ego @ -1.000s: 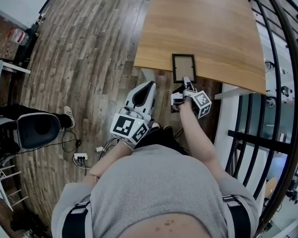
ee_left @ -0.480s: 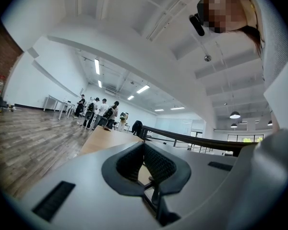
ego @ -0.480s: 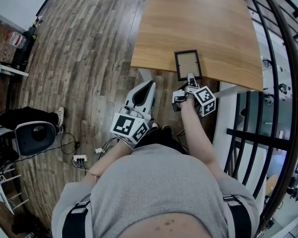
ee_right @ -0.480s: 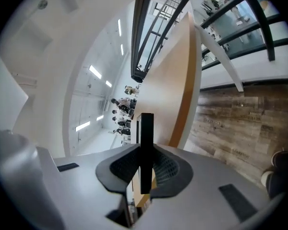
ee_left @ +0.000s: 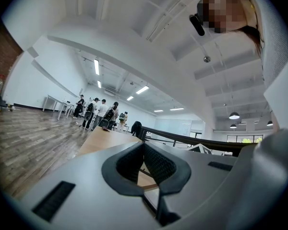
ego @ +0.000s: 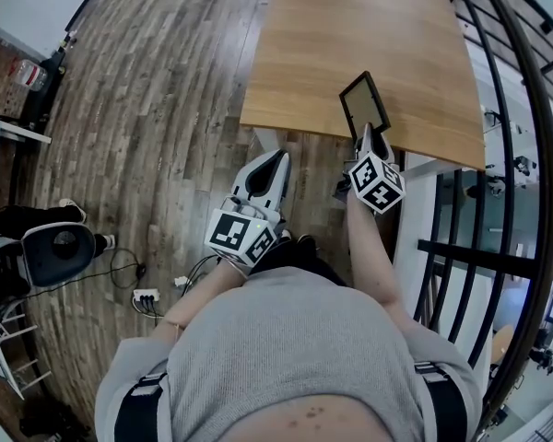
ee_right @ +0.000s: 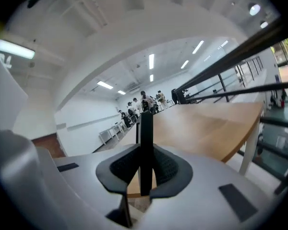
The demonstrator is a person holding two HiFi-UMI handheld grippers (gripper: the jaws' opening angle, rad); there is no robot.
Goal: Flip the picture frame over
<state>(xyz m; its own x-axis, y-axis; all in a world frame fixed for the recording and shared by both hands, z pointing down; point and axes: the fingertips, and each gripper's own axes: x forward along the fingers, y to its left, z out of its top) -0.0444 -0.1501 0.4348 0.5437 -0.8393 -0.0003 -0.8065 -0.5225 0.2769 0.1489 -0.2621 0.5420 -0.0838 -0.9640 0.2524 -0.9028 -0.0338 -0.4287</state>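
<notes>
Since a second before, the one picture frame [ego: 365, 102] had come up from lying flat at the near edge of the single wooden table [ego: 369, 26] and stood tilted on edge over that rim. Of the two grippers, the right gripper [ego: 367, 134] pinched the frame's border edge-on between its pads. The left gripper [ego: 276, 157] hung off the table, jaws pressed together on nothing.
</notes>
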